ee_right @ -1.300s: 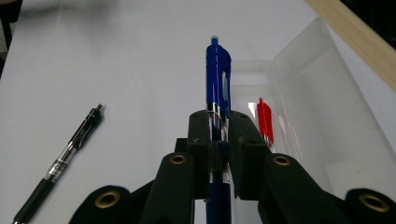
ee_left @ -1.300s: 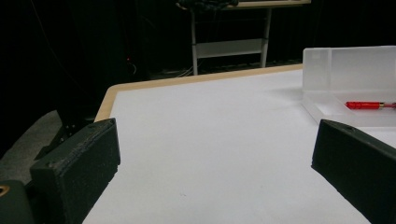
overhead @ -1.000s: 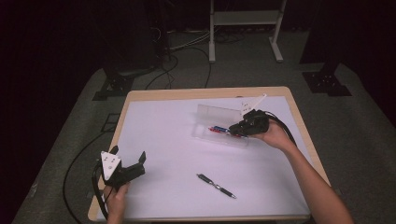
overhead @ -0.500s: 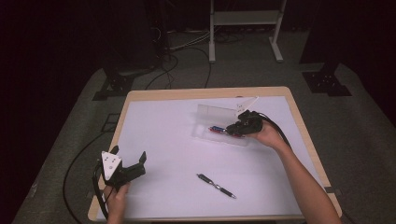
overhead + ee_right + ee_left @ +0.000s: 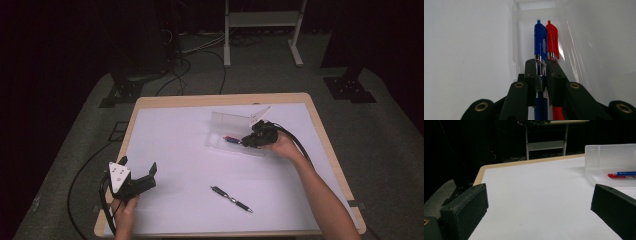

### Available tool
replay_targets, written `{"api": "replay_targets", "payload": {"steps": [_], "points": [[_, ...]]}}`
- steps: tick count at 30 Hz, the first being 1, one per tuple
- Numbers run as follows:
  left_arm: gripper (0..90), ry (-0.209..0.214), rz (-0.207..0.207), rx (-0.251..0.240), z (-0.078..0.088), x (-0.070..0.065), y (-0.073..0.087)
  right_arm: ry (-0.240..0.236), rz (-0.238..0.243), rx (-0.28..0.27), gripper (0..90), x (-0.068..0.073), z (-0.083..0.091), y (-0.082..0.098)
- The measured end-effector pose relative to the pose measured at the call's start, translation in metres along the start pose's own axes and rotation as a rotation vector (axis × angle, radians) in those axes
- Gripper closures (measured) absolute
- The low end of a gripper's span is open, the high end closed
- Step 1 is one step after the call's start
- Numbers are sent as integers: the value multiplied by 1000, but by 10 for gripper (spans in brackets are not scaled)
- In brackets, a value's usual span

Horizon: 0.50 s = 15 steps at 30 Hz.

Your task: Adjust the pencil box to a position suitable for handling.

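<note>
Little has moved since the earlier frames: the right gripper has settled a touch lower into the clear box, while the left one and the loose pen lie as before.

At about 8 o'clock on the worktop [image 5: 170, 150], the left gripper [image 5: 137, 172] rests near the edge with its jaws spread wide and nothing between them; in the left gripper view they frame bare white surface.

Toward 6 o'clock a black pen [image 5: 231, 199] lies loose on the worktop, well apart from both grippers and not yet boxed.

Up at about 1 o'clock sits the clear pencil box [image 5: 227, 122], its lid standing open behind the tray. Inside lie a blue pen [image 5: 540, 40] and a red pen [image 5: 552, 41], side by side and touching, pointing along the tray. The right gripper [image 5: 541, 72] reaches into the tray, its jaws closed down narrowly on the blue pen's silver band; the red pen lies just beside the jaw, not gripped.

As I judge it, the step in hand is setting the blue pen into the box next to the red one. Next comes easing the jaws apart so the pen drops flat without rolling the red one, lifting clear of the tray wall, then going to 6 o'clock for the black pen.
</note>
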<state>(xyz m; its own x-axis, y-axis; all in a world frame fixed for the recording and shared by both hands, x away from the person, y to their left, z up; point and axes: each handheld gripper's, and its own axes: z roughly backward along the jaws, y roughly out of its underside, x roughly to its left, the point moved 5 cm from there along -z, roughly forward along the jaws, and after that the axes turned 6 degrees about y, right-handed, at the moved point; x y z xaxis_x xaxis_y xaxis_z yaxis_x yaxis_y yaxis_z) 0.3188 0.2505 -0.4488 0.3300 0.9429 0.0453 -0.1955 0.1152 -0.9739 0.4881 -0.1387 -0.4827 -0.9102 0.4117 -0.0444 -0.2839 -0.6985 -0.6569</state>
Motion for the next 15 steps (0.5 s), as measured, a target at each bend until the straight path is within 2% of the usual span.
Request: {"api": "replay_targets", "payload": {"steps": [2,4,15], "points": [[3,0,0,0,0,0,0,0,-13,7,787,0,-2,1],[4,-1,-1,-1,0,0,0,2,-1,6,787,-1,-3,1],[4,-2,0,-2,0,1,0,-5,-21,21,782,-1,-5,3]]}}
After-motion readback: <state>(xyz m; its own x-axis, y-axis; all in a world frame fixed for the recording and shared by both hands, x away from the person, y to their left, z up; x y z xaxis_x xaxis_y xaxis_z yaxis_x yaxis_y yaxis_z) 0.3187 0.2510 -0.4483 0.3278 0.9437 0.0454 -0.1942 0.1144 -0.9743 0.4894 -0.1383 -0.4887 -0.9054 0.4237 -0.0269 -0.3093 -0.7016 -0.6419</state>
